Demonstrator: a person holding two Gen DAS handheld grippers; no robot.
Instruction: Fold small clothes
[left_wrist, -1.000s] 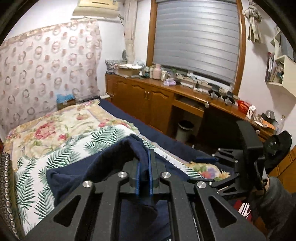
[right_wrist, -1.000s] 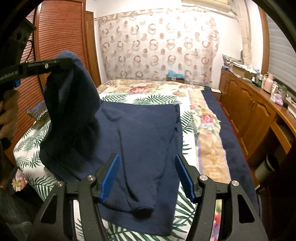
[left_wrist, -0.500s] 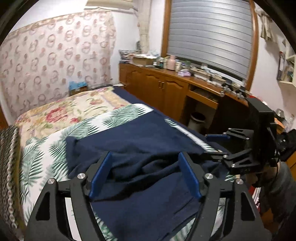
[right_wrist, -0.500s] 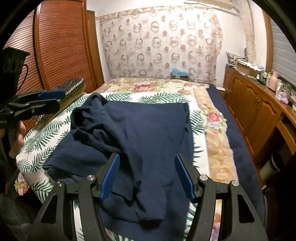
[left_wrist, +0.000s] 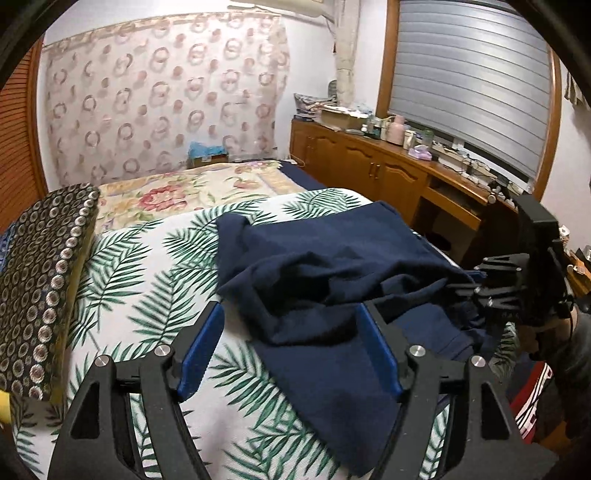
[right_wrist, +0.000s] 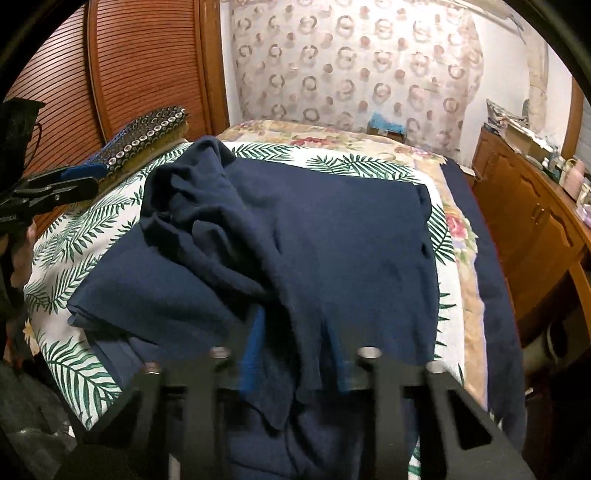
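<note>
Here the navy garment (left_wrist: 343, 266) lies rumpled on the palm-leaf sheet (left_wrist: 155, 280) at the bed's near end. The left gripper (left_wrist: 290, 347) hangs wide open over its near-left edge, touching nothing. The right gripper (right_wrist: 295, 354) has just been closing, its blurred jaws now pinching the garment's near hem.

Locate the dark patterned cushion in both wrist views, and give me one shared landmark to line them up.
Left wrist: patterned cushion at the left edge, beside the palm-leaf sheet.
Right wrist: patterned cushion upper left, by the wooden louvred door, behind the navy garment.
Shared landmark: ring-print curtain behind the bed.
</note>
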